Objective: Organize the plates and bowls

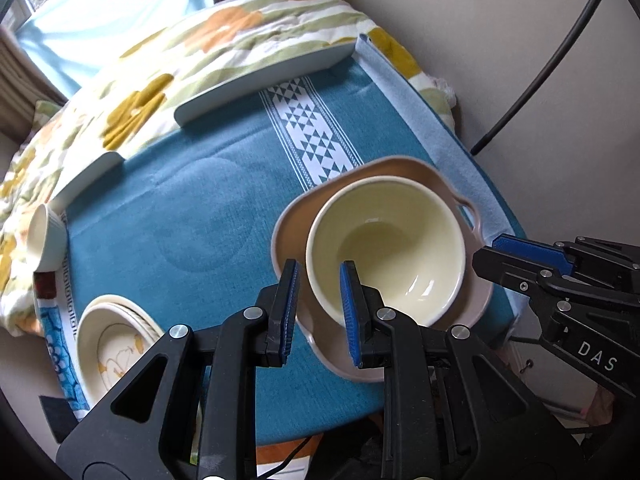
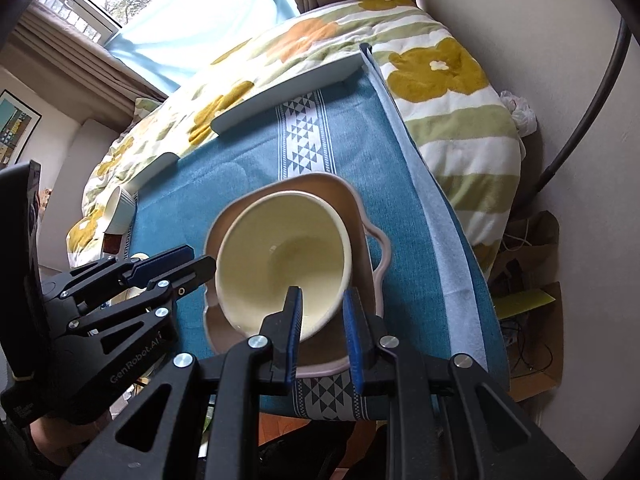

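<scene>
Bowls: two in view. One pale yellow bowl point(image 1: 386, 248) sits inside the pink handled dish point(image 1: 478, 292); one small white ribbed bowl point(image 1: 44, 238) lies tipped on its side at the far left edge of the surface.
Plates: a short stack of cream plates point(image 1: 108, 340) with a yellow drawing, near left corner; the exact count in the stack cannot be told.
Pink dish: one, two loop handles, on the right half of the surface.
Left gripper point(image 1: 320, 304): fingers set narrowly apart, straddling the yellow bowl's near rim, one finger outside and one inside; whether the pads touch it cannot be told.
Right gripper point(image 2: 322, 328): same narrow gap, astride the bowl's rim on its own side; contact unclear.
Surface: teal cloth point(image 1: 192, 200) with a white band of triangles, pale blue strip on the right edge.
Trays: two white raised edges point(image 1: 264, 80) along the far side.
Room: flowered quilt point(image 2: 452, 92) behind, window with curtains point(image 2: 132, 20), plain wall on the right.
</scene>
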### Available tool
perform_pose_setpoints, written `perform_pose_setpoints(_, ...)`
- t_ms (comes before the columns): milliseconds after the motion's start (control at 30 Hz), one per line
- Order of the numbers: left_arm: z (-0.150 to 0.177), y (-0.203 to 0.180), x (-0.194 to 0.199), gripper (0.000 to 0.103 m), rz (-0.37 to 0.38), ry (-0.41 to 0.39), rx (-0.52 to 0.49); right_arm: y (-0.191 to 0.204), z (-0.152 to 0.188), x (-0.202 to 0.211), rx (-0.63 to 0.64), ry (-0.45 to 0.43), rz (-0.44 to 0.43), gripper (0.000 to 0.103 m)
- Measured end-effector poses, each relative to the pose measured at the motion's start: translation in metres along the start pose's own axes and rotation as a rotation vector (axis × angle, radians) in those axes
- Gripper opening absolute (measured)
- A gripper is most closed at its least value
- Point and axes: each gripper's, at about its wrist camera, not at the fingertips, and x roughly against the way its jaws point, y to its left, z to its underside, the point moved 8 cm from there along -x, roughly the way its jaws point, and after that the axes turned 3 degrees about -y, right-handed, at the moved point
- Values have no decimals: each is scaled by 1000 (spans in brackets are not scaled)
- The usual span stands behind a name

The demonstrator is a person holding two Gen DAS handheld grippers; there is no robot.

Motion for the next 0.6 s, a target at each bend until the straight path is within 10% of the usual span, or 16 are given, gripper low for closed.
perform_pose_setpoints(300, 2, 82, 84, 22, -94, -198, 273, 57, -31, 37, 229, -64, -97, 19)
perform_pose_setpoints(367, 9, 104, 103, 73, -114, -235, 336, 80, -38, 39, 298, -75, -129, 22)
perform_pose_setpoints(433, 18, 127, 127, 102, -153, -314, 398, 104, -42, 39, 356, -85, -181, 51)
perform_pose_setpoints(500, 29, 148, 146, 103, -192, -365, 441, 129, -44, 37, 405, -98, -234, 94)
perform_pose_setpoints(600, 46, 178, 157, 103, -244, -346, 489, 163, -45, 27, 469, -100, -273, 95)
